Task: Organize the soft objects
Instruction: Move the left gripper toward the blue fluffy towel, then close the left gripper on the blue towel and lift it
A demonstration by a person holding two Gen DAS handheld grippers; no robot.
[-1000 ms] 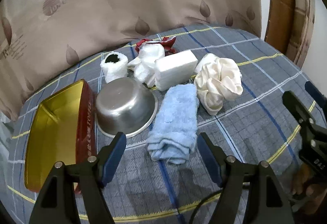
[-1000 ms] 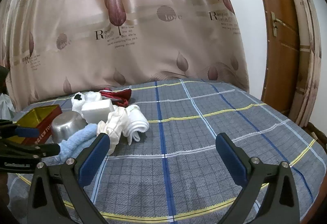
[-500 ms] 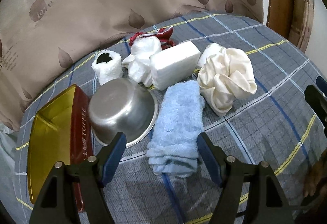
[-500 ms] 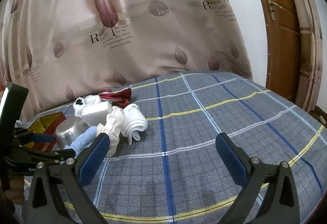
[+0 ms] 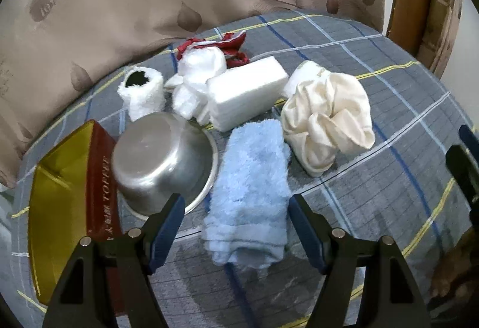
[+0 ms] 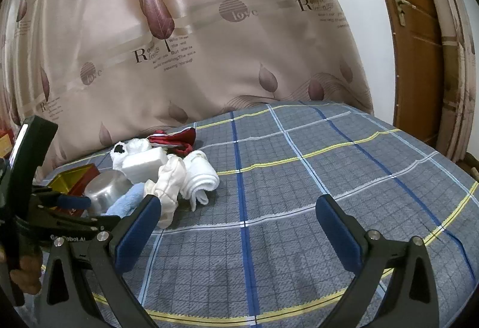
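A folded light-blue towel [image 5: 251, 193] lies on the grey plaid cloth [image 5: 374, 202], its near end between the open fingers of my left gripper [image 5: 235, 215]. Behind it lie a cream crumpled cloth [image 5: 326, 115], a white sponge block [image 5: 245, 94], a white crumpled cloth [image 5: 197, 79], a white rolled sock [image 5: 142, 94] and a red cloth [image 5: 227, 43]. My right gripper [image 6: 238, 215] is open and empty over bare cloth, right of the pile [image 6: 167, 178]. The left gripper also shows in the right wrist view [image 6: 69, 208].
An upturned steel bowl [image 5: 161, 169] sits left of the blue towel, beside a gold and red toffee tin [image 5: 69, 208]. A beige printed curtain [image 6: 194, 43] hangs behind the table. A wooden door [image 6: 416, 52] stands at the right.
My left gripper has moved forward and down toward the pile, so the blue towel's end now sits between its fingers. My right gripper has tilted slightly; both stay open.
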